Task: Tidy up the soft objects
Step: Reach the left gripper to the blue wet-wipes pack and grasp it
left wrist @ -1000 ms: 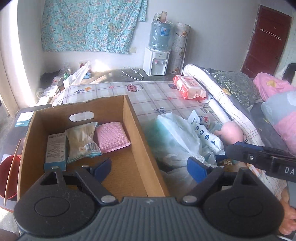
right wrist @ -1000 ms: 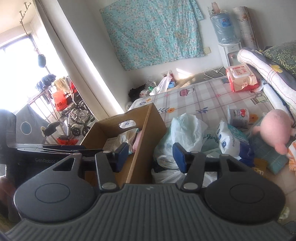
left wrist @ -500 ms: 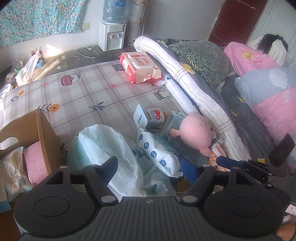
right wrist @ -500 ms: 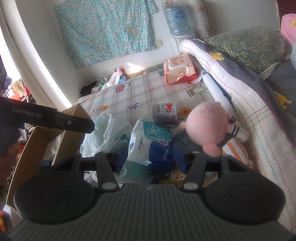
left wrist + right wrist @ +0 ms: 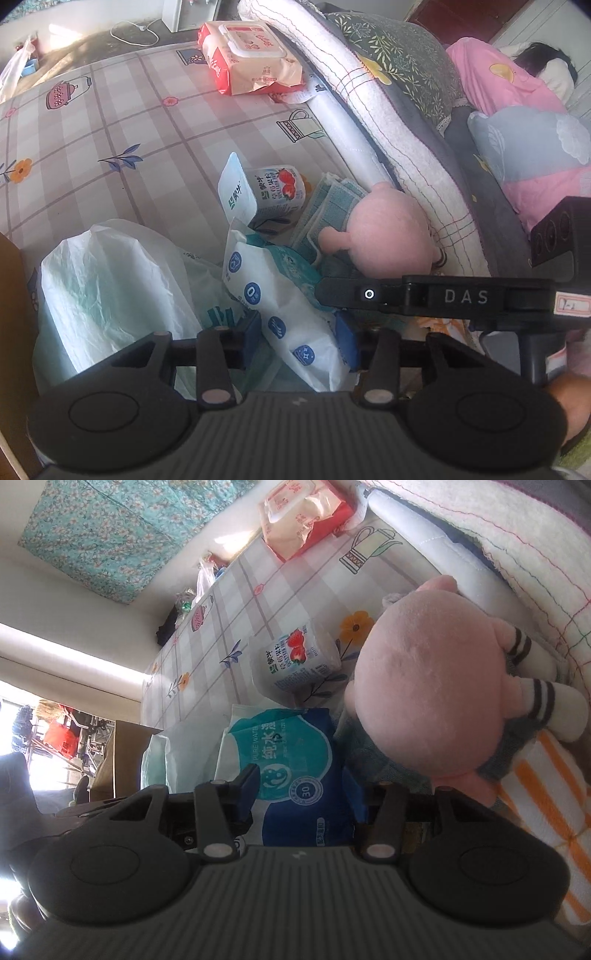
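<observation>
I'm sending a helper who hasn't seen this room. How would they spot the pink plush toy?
Start at the rolled white quilt along the edge of the checked mat. The pink plush toy lies against its foot, beside folded teal cloths and a strawberry carton. It is the only round, fuzzy, pink thing there.

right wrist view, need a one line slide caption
Right tool closing around a blue wet wipes pack, beside a pink plush toy on the patterned mat.

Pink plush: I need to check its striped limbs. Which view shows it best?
The right wrist view: the pink plush fills the frame, striped limbs plain. In the left wrist view it is smaller, its lower part cut off by the right gripper's body, with hardly any stripes showing.
</observation>
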A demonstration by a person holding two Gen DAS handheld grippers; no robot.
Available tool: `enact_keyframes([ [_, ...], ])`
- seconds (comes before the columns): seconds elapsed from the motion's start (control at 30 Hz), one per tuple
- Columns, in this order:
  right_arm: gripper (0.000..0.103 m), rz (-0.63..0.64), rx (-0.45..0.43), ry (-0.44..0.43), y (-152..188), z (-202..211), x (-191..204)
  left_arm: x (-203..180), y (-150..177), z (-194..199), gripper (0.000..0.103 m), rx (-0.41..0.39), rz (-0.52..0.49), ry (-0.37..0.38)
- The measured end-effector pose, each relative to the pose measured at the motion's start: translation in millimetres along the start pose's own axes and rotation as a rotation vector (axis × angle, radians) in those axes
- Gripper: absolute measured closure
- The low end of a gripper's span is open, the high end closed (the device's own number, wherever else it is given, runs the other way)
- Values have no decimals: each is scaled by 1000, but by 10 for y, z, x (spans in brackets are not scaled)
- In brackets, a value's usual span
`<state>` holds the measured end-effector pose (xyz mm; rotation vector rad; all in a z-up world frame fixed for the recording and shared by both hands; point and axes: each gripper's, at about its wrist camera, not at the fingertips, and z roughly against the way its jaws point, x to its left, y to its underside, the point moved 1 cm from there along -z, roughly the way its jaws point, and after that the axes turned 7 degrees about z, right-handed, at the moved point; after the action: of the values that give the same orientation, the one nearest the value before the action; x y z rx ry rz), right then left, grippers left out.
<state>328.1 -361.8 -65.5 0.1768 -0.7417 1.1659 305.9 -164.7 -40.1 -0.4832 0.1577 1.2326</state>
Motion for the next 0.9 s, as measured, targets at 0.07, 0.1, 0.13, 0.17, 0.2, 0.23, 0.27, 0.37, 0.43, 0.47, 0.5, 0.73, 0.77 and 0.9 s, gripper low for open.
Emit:
enact_keyframes([
  [0.07,53,-35,28,-9,-34,-110,-35,23,-16,-17,56,11,3,6],
  [0.1,53,-49,40,-19,-55,-148,-44,37,-18,-28,56,16,6,9],
  [0.13,52,-60,50,-26,-82,-180,-49,55,-15,-38,55,21,7,14],
  [0.17,51,-63,63,-29,-113,-225,-37,73,-17,-51,55,27,9,20],
  [0.2,49,-61,74,-30,-135,-260,-22,86,-20,-61,54,30,12,21],
  [0.23,49,-63,80,-33,-150,-294,-8,101,-31,-78,54,36,20,22],
  [0.27,48,-62,86,-31,-160,-326,14,113,-41,-95,53,41,28,25],
  [0.37,43,-72,105,-38,-174,-434,38,141,-61,-166,50,63,52,30],
  [0.43,39,-99,122,-52,-160,-505,34,129,-62,-202,48,67,49,20],
  [0.47,37,-113,126,-60,-159,-535,19,113,-60,-212,48,66,42,13],
  [0.5,35,-120,128,-69,-159,-564,11,104,-56,-219,48,63,37,8],
  [0.73,40,-41,66,-34,-116,-492,228,57,-8,-170,52,12,29,1],
  [0.77,41,-25,51,-29,-118,-429,257,44,-2,-131,52,-1,31,9],
  [0.9,42,22,-4,-25,-89,-206,375,-55,41,48,52,-49,10,16],
])
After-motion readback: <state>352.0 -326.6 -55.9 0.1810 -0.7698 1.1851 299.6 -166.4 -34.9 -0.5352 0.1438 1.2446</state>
